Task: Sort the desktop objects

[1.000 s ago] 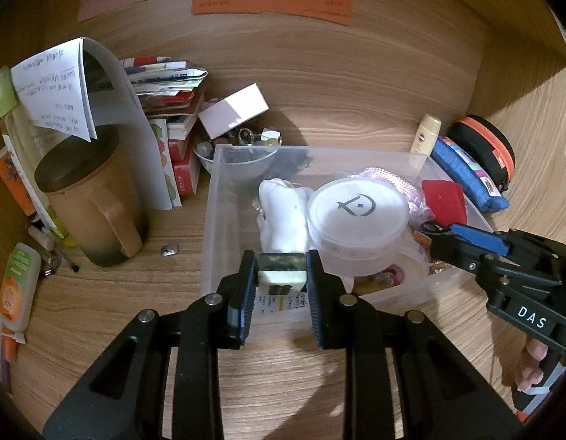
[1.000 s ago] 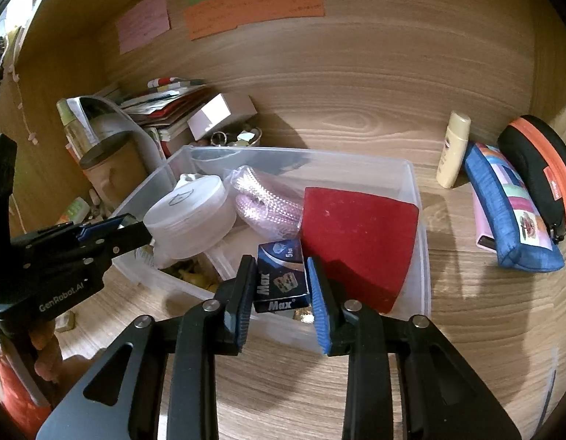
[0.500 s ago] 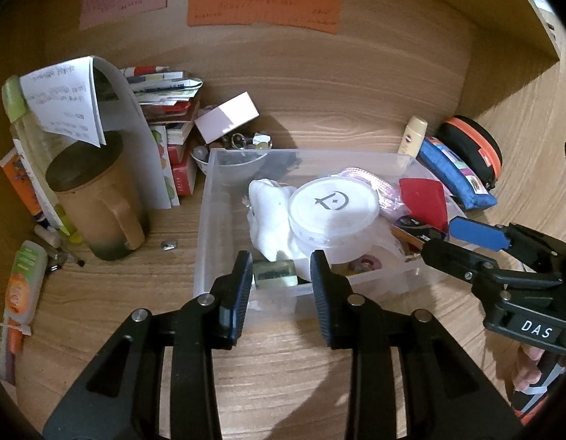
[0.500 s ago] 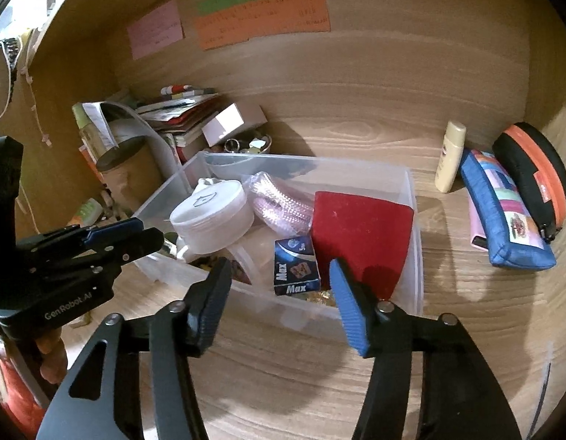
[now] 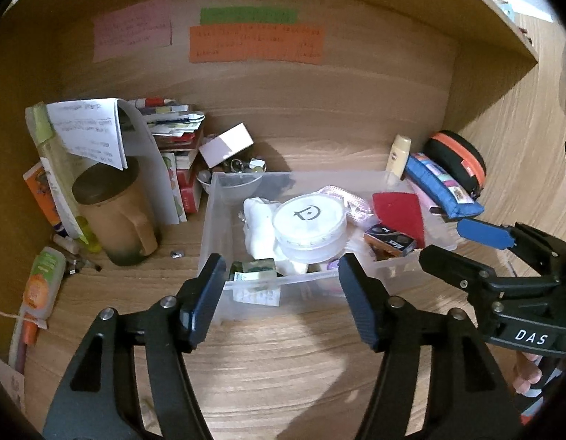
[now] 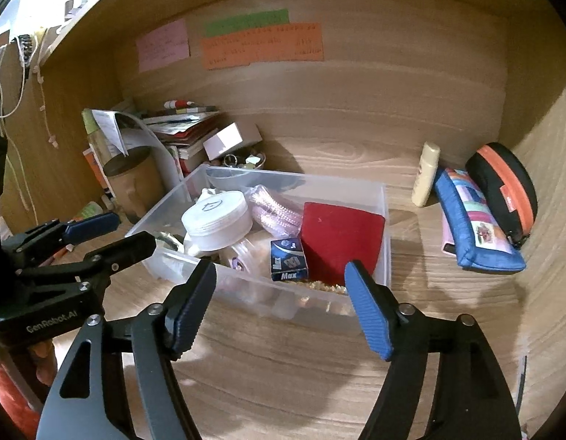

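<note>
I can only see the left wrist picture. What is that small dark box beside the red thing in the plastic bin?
Observer: In the right wrist view it is a blue box with "Max" printed on it, standing against the red case.
Operator: Is the right gripper holding anything?
Observer: No. Its two fingers are spread wide with nothing between them, in front of the clear bin.
Operator: Is there anything beyond my left edge?
Observer: Yes, white cords hang down the left side wall.
</note>
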### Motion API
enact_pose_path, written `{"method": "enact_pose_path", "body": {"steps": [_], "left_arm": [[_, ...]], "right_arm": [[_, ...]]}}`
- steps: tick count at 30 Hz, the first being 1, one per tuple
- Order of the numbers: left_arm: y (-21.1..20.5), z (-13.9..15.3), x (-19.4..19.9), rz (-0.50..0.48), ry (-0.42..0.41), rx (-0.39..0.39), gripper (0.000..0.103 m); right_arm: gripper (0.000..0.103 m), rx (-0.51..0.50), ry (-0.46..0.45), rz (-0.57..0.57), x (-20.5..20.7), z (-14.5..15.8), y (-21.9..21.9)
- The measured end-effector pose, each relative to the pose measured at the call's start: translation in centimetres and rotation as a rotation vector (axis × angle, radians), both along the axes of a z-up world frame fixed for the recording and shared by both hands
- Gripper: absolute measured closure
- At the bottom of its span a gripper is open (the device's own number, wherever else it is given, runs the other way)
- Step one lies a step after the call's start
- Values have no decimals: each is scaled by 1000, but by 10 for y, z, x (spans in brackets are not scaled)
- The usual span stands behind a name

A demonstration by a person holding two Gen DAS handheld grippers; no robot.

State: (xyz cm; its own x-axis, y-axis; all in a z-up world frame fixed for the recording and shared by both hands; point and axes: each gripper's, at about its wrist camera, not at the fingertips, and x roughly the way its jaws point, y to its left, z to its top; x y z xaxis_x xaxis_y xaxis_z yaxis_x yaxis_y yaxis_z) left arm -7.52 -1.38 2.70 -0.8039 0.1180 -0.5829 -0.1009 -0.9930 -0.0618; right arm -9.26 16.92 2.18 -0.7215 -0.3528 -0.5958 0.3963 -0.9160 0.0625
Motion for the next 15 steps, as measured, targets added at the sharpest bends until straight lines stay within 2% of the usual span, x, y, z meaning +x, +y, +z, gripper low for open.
{"method": "enact_pose_path", "body": {"steps": [4,8,15], "left_arm": [[-1,3,7,32,25,-3,28],[-1,4,15,59,48,-4,25],[-1,3,21,74,51,-8,20]], "right_arm": [[32,4,8,-5,8,3,2],[22,7,23,-15,14,5,4],[22,-1,35,-19,24,7,8]]}}
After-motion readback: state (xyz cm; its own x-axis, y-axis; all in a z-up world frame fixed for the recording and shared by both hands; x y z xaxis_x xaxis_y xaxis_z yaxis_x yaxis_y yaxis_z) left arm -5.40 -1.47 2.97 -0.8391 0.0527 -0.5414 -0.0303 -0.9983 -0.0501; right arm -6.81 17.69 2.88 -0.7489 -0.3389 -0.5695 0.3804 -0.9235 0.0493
